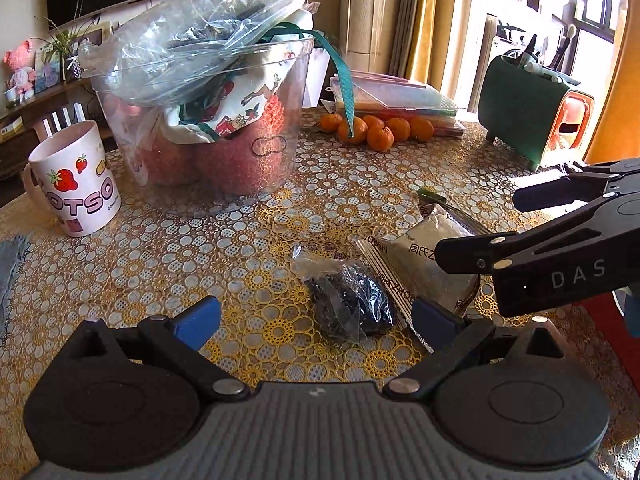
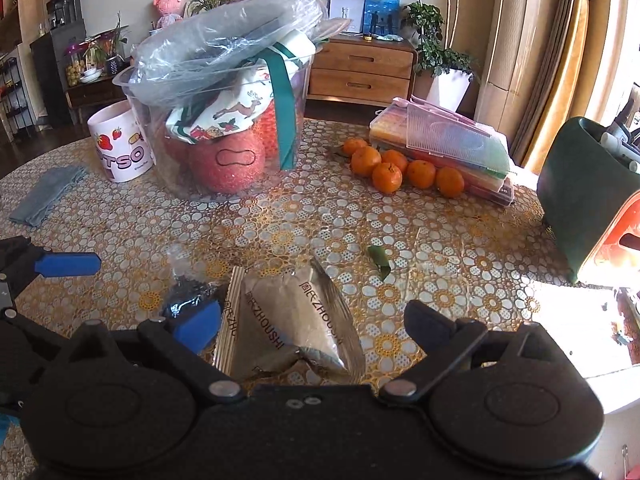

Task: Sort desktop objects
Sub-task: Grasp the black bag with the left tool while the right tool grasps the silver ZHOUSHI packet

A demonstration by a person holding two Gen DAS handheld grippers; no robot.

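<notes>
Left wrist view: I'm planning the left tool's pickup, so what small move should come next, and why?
Probably ease the left tool a little further down and forward over the small clear bag of dark bits. Its jaws stand wide open with nothing pressed between them, and the bag lies flat on the tablecloth, its edge against the silver packet that the right tool hovers over.

Left wrist view: low over the table (image 1: pixel 160 264), angled down and forward, close to the dark bag (image 1: pixel 348 300).
Right wrist view: just beside it, same heading, close over the silver packet (image 2: pixel 296 320).
Shared: clear tub (image 1: pixel 208 120), mug (image 1: pixel 76 180), oranges (image 1: pixel 376 128).
</notes>
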